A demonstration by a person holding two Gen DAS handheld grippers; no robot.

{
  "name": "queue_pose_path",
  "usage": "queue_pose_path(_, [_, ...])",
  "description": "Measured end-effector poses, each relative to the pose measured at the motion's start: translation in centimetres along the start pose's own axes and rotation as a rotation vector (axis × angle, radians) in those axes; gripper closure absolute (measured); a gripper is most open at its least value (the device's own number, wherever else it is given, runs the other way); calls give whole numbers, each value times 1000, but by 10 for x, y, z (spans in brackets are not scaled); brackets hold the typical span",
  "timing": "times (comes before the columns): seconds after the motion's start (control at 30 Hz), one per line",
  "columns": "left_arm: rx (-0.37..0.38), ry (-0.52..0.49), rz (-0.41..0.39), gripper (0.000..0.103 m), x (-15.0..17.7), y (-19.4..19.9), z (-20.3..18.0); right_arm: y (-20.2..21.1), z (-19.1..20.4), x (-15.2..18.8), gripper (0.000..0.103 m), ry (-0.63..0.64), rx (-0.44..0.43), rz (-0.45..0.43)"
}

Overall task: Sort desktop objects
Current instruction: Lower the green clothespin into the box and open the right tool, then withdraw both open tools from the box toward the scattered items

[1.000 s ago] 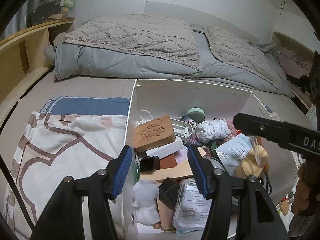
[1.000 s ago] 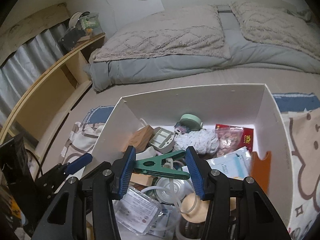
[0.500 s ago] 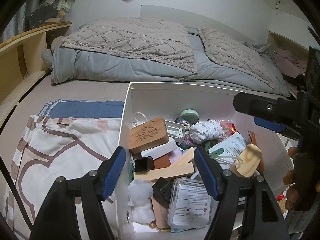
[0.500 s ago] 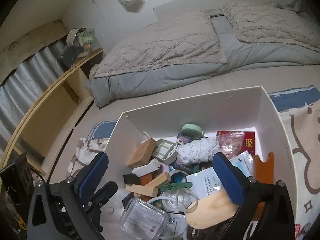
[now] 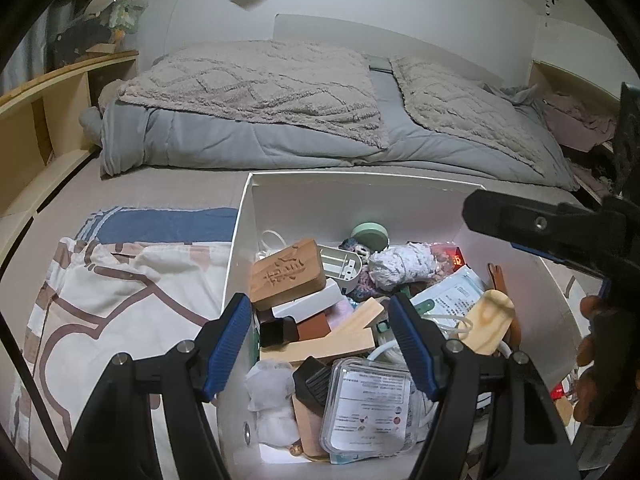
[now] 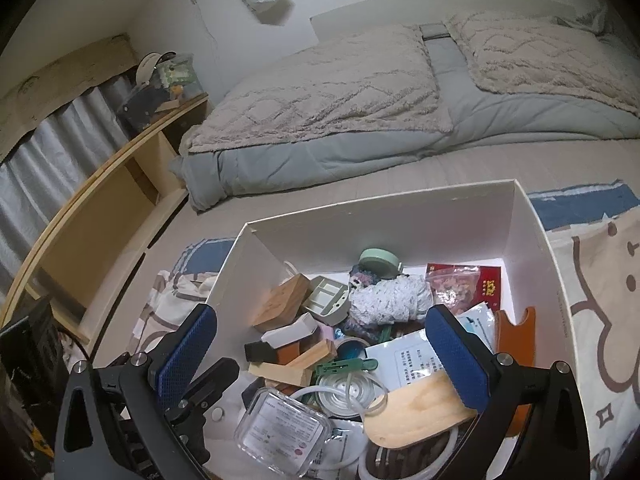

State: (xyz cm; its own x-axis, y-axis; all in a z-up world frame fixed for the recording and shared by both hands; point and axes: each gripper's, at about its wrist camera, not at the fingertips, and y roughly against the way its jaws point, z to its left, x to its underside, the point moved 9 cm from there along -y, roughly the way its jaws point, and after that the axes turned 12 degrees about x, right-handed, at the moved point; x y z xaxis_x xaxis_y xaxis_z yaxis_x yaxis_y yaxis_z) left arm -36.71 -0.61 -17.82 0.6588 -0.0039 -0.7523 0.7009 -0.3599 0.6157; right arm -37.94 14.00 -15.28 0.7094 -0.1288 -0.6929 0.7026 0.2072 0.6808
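Box (image 6: 532, 248), white, open-topped, on a patterned cloth (image 5: 100, 300) beside a made bed (image 5: 280, 100). Contents, heaped and overlapping:

- carved wood block (image 5: 286, 276), tilted, resting on a white carton (image 5: 308, 304);
- green clip (image 6: 346, 366), lying loose on the pile beside a coil of clear tubing (image 6: 352, 394);
- clear lidded case (image 6: 282, 436), near front;
- pale wood paddle (image 6: 416, 412), near front right;
- wood wedge (image 5: 340, 340), centre;
- white crochet bundle (image 6: 388, 300), green round tin (image 6: 378, 260), red snack bag (image 6: 460, 284), towards the back wall;
- orange holder (image 6: 516, 336), upright against the right wall;
- paper leaflets (image 5: 452, 300), black oddments, tissue wads.

Left gripper (image 5: 320, 344): jaws spread wide, nothing between them, poised above the near left corner of the box, straddling its left wall.
Right gripper (image 6: 320, 360): jaws spread very wide, empty, above the middle of the pile; the clip lies below and between them, untouched.

Step in hand, as judged: between picks, choosing the next item. Nothing has been laid out on the cloth within view, so sorting looks barely begun.

Next move, as judged: lower one gripper onto a top-lying piece, since the clip, paddle and case sit free of the heap. Tubing tangled near the clip may drag along if snagged.
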Motion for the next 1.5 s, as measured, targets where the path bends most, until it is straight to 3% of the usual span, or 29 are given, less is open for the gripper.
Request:
queue_pose_path(0.23, [-23, 31, -56, 5, -13, 16, -5, 21, -4, -6, 0, 28, 9, -38])
queue_pose_path(0.4, [-60, 4, -73, 0, -18, 27, -10, 35, -16, -9, 0, 19, 41, -57])
queue_pose_path(0.6, [-90, -26, -78, 0, -24, 43, -16, 51, -31, -11, 0, 22, 86, -73])
queue_pose_path(1.07, [-83, -33, -146, 0, -39, 95, -30, 102, -35, -12, 0, 131, 143, -156])
queue_pose_path(1.2, [-91, -56, -162, 0, -38, 110, -38, 118, -37, -10, 0, 185, 192, -203])
queue_pose_path(1.5, [-92, -63, -174, 0, -30, 140, -43, 144, -33, 3, 0, 222, 210, -225])
